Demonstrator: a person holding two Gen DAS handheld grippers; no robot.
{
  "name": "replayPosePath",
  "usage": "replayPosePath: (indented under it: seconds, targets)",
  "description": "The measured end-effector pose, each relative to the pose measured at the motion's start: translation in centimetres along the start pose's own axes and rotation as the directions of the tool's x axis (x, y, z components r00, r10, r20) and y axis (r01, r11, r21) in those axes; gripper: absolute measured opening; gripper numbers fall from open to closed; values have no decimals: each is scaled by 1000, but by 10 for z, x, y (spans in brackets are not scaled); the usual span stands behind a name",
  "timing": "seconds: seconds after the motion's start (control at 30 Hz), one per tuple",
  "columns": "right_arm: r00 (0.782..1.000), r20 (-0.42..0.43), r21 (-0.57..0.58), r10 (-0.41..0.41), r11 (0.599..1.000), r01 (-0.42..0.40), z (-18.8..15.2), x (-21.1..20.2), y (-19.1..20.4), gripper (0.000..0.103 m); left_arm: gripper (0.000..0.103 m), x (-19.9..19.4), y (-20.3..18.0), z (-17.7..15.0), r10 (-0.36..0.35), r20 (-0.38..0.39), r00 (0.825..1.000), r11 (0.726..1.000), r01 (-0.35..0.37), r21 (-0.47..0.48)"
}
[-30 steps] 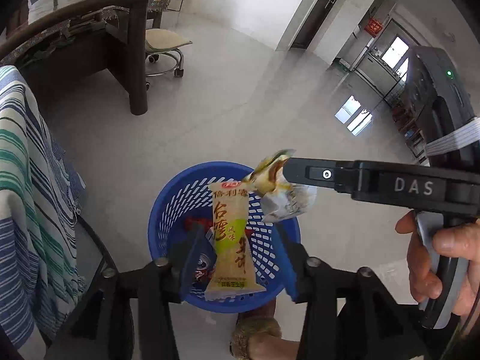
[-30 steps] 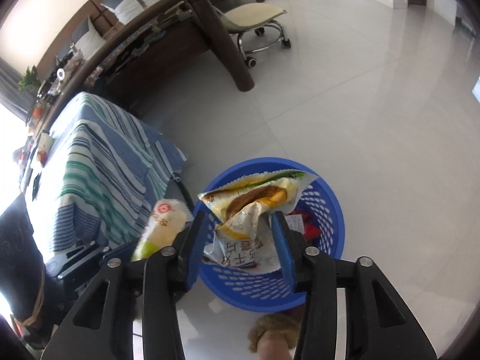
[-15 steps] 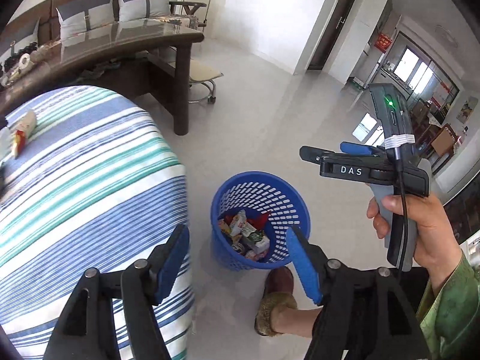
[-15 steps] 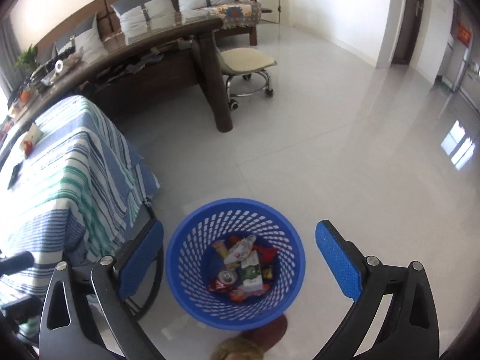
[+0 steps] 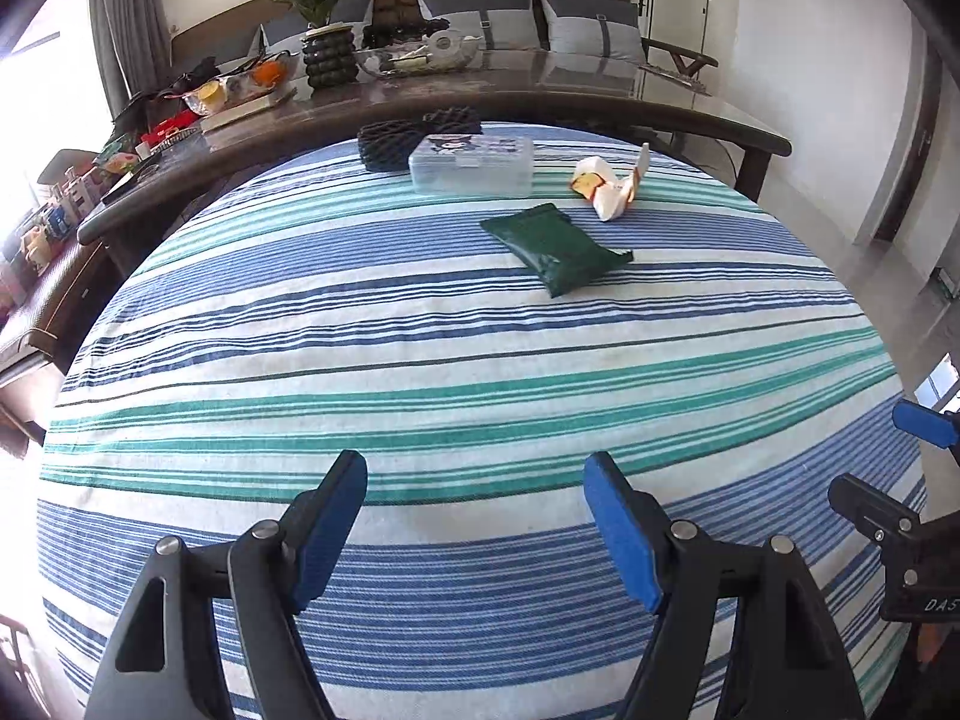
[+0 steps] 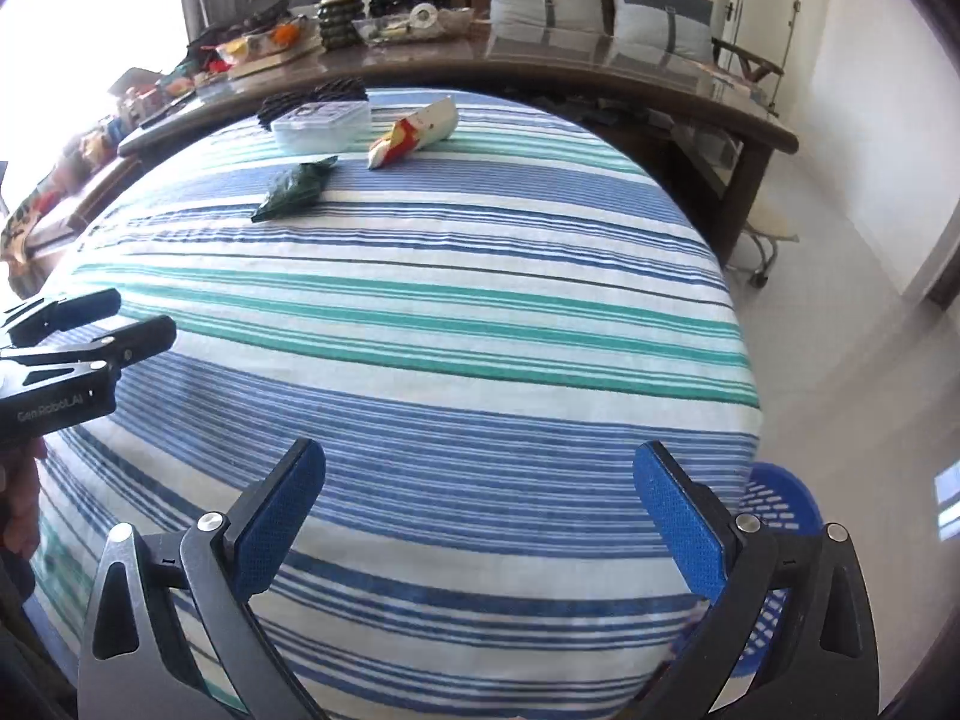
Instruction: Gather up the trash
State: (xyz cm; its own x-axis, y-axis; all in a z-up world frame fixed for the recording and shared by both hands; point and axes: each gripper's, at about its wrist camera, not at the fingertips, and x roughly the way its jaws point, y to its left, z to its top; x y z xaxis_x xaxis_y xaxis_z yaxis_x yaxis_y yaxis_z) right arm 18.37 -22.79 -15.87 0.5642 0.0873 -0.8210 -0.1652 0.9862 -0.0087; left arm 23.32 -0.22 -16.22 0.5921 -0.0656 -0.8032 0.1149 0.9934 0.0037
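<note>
Both tongs had swung up from the blue laundry-style waste basket [image 6: 780, 510], where one second earlier each gripped a snack wrapper over the rim, to face the striped table [image 5: 480, 372]; neither wrapper was in the jaws any more, and at the half-second mark they could not be told apart from the litter in the basket.

Remaining trash: a dark green foil packet [image 5: 555, 246] lay flat on the far half of the table, and just beyond it to the right a crumpled white-and-red wrapper [image 5: 606, 186] stood partly folded up. The two were near each other but apart. Judgement: these were the next targets, one per hand.

Not trash, by my reading: a clear plastic box [image 5: 474, 168] with a cartoon label, and a black mesh item [image 5: 390, 141] touching its far left corner. Likely to be left where they sat.

Left tongs [image 5: 477, 516]: released, jaws spread wide, nothing between them, hovering over the near edge of the table. Right tongs [image 6: 480, 516]: likewise released and empty, over the near right edge, with the basket on the floor just below and right of the table edge. Spread jaws suited a fresh approach.

Beyond the table ran a long dark wooden desk [image 5: 600, 90] carrying a potted plant [image 5: 321, 30] and clutter; cushions lined a sofa behind it.

Risk noted: the green packet lay flat, so the jaws would need a low, shallow entry to catch an edge.
</note>
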Motion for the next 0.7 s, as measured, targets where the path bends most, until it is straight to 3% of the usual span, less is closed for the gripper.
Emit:
replayPosePath:
  seconds: [0.23,0.33,0.4,0.43,0.7]
  targets:
    - [998,-3,107,-68,992,68,39,41,37,103,78,24,46,25,18,3,1000,998,-18,-68]
    - [997,-4,115,-73,991,73,47,47,40,103,90,30,44,30,20,-11,1000,998,-21,-52]
    - [998,-3,112,-65,992,64,49,48,39,103,93,31,45,29,28,-15,999,998,-29,-56]
    - [998,-3,112,-64,992,64,50,48,41,103,102,33,46,29,45,-25,999,997,-47,-68]
    - [998,-3,112,-65,992,65,49,48,41,103,103,32,47,26,61,-32,998,992,-64,-106]
